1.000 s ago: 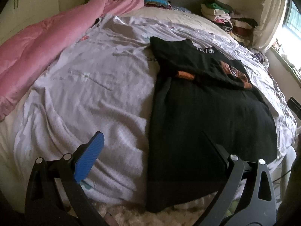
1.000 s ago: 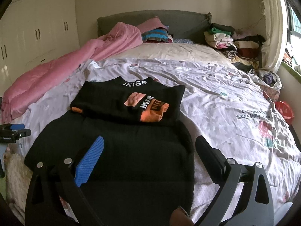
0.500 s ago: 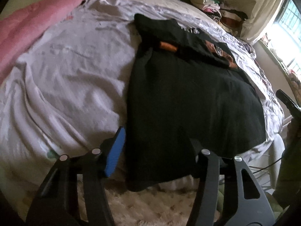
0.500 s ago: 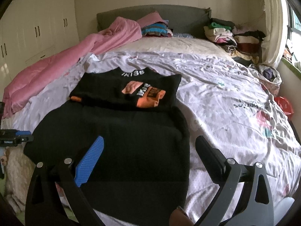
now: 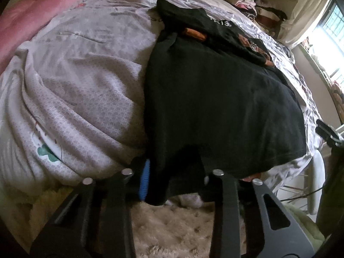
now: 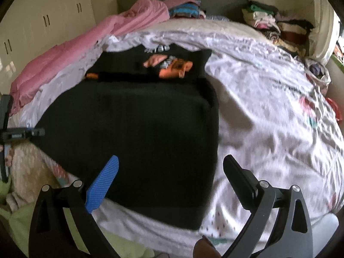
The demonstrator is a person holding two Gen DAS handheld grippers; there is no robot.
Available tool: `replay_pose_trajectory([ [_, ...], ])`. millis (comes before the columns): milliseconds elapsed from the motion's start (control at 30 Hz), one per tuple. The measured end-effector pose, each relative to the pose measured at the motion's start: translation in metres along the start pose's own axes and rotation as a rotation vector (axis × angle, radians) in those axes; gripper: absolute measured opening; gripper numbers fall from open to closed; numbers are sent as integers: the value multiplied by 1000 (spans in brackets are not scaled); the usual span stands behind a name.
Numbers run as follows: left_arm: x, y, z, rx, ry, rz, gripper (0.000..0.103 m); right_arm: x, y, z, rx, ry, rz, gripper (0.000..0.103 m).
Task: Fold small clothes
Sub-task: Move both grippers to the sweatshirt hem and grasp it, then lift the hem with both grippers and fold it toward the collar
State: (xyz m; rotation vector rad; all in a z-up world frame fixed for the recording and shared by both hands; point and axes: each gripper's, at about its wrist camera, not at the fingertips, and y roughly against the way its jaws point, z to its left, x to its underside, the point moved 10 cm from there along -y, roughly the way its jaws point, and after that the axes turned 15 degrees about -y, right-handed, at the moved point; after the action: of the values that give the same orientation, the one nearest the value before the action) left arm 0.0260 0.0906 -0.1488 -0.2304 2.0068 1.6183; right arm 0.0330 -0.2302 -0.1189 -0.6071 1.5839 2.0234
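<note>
Black shirt (image 5: 215, 99) spread on the bed, its hem corner caught in the left gripper (image 5: 174, 172).

The shirt lies flat on the pale patterned sheet (image 5: 81, 81), body toward the foot of the bed, the top part folded down with orange patches and white lettering showing; the lower hem hangs over the mattress edge above a shaggy rug (image 5: 172, 225). The left gripper's jaws have just been closing and now stand narrow with the dark hem corner between them, blue pad against the cloth. The right gripper (image 6: 172, 176) hovers wide over the opposite hem corner, holding nothing. A pink quilt (image 6: 86, 53) lies along the far side.
</note>
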Motion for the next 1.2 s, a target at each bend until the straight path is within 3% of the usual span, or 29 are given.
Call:
replay_pose_trajectory([
  [67,1,-2,-1,-4,-1,2,20,12,-3,-5,1,-6,39,96],
  [133,2,-3,-2,-9,-7,4,20,24,-6,-7,-6,-9,81,77],
  [233,3,-3,-1,-5,0,6,20,38,-9,-12,-4,-20,126,67],
  [567,5,-7,2,6,11,15,21,62,-27,-35,-8,-111,210,48],
  [667,5,-8,2,1,9,18,21,62,-28,-35,-26,-115,207,36],
  [733,5,-8,2,-6,7,16,17,61,-24,-33,-38,-100,201,20],
  [833,2,-3,2,-12,13,-4,7,58,-18,-32,-52,-89,184,11],
  [1200,-31,42,-3,-2,-10,-146,3,11,28,-23,-200,-143,26,7],
])
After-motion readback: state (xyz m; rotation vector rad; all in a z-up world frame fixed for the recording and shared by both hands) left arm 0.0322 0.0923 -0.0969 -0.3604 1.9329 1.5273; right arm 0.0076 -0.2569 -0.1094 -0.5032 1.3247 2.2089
